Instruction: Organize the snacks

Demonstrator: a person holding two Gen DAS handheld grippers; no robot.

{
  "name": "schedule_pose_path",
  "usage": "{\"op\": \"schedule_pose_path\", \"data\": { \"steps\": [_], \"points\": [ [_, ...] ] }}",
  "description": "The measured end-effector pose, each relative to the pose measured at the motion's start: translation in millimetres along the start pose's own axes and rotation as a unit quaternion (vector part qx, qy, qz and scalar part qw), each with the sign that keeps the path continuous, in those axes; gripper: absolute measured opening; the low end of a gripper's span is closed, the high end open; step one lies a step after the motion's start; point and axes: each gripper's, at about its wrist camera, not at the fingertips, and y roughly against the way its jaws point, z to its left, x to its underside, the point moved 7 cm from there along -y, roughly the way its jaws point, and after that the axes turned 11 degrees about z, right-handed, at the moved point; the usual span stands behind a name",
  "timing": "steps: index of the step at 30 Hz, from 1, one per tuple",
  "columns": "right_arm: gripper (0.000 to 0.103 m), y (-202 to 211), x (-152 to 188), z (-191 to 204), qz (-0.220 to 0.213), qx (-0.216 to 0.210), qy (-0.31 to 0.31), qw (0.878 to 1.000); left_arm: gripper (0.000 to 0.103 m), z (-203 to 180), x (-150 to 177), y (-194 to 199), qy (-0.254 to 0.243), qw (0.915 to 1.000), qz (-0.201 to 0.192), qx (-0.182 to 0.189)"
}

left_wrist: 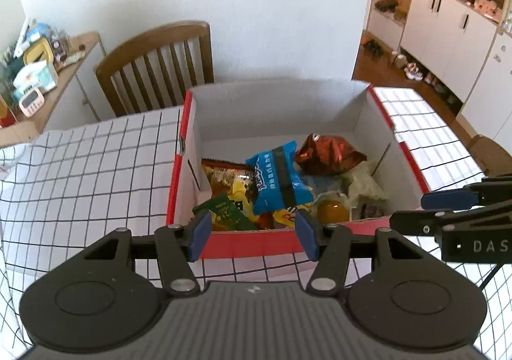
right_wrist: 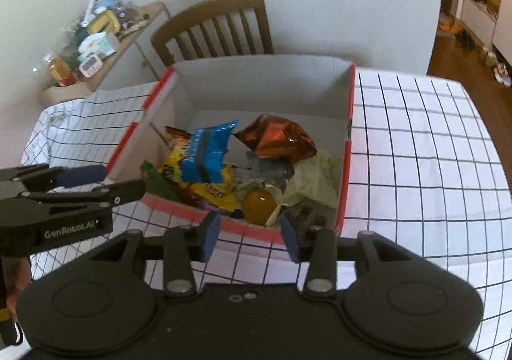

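Note:
A cardboard box [left_wrist: 175,187], red outside and white inside, stands open on the checked tablecloth [left_wrist: 80,174]. Inside lie a blue packet [left_wrist: 275,180], a copper foil bag [left_wrist: 326,155], a yellow packet [left_wrist: 230,180], a green packet [left_wrist: 224,212], an orange jelly cup [left_wrist: 332,211] and a pale wrapper [left_wrist: 364,184]. My left gripper [left_wrist: 252,232] hovers open over the box's near wall, with nothing between its blue pads. My right gripper [right_wrist: 250,232] is open and empty above the same wall, near the jelly cup [right_wrist: 259,206]. Each gripper shows from the side in the other's view: the right [left_wrist: 412,209], the left [right_wrist: 112,182].
A wooden chair [left_wrist: 160,65] stands behind the table against the white wall. A cluttered side shelf [left_wrist: 35,78] is at the far left. White cabinets [left_wrist: 448,23] and a wooden floor lie beyond to the right. Bare tablecloth [right_wrist: 416,151] flanks the box.

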Motion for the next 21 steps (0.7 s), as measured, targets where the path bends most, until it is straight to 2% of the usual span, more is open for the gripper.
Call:
{"op": "schedule_pose_path", "data": {
  "steps": [2, 3, 4, 7, 11, 16, 21],
  "points": [
    [0.064, 9, 4, 4, -0.016, 0.0, 0.005, 1.0, 0.069, -1, 2, 10, 0.002, 0.9999, -0.011, 0.004],
    [0.071, 15, 6, 6, -0.025, -0.001, 0.007, 1.0, 0.07, -1, 4, 15, 0.003, 0.9998, -0.019, 0.005],
    [0.074, 19, 7, 8, -0.031, -0.001, 0.008, 0.999, 0.07, 0, 6, 21, 0.004, 0.9996, -0.026, 0.006],
    [0.08, 33, 11, 11, -0.05, -0.005, 0.01, 0.999, 0.071, 3, 13, 36, 0.016, 0.9989, -0.042, 0.013],
    [0.089, 52, 17, 15, -0.077, -0.006, 0.016, 0.997, 0.082, 7, 23, 55, 0.029, 0.9972, -0.065, 0.023],
    [0.1, 72, 26, 21, -0.111, -0.01, 0.024, 0.993, 0.084, 8, 34, 74, 0.041, 0.9951, -0.086, 0.028],
    [0.103, 88, 38, 28, -0.146, -0.012, 0.034, 0.989, 0.091, 8, 47, 90, 0.051, 0.9927, -0.102, 0.039]
  ]
}}
